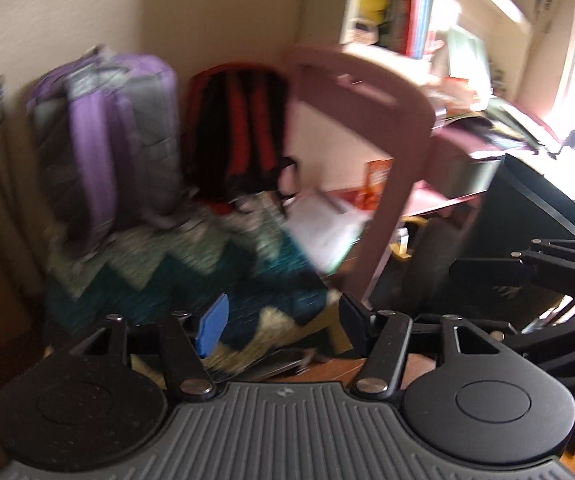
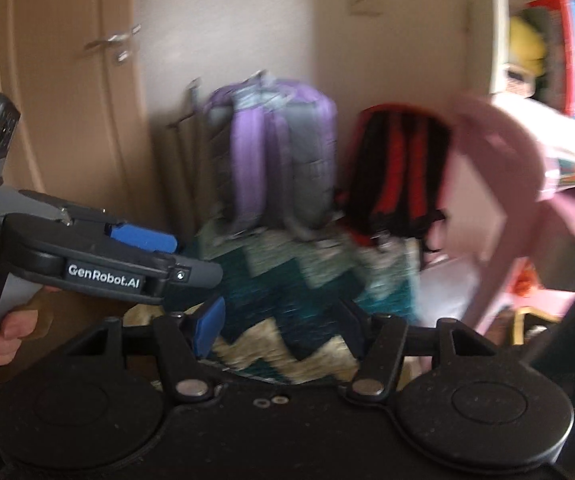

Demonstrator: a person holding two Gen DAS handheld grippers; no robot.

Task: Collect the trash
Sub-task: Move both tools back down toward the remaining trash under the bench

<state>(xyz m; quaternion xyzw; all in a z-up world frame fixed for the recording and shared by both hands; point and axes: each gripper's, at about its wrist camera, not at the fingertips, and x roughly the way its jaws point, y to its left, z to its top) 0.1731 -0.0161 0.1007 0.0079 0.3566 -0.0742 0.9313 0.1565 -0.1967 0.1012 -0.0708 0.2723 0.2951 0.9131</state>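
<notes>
Both claws, left claw [image 1: 283, 320] and right claw [image 2: 281, 330], gape empty over the zigzag blanket [image 2: 287, 292], likely scouting; white paper [image 1: 327, 228], possibly trash, lies beside the pink chair [image 1: 387, 120].

A blurred corner of a cluttered room: the left gripper [image 1: 281, 320], jaws apart and empty, hangs over a zigzag blanket [image 1: 191, 272]. A purple backpack [image 1: 107, 140] and a red-and-black one [image 1: 243, 128] stand against the wall beside a pink chair [image 1: 391, 140].
</notes>
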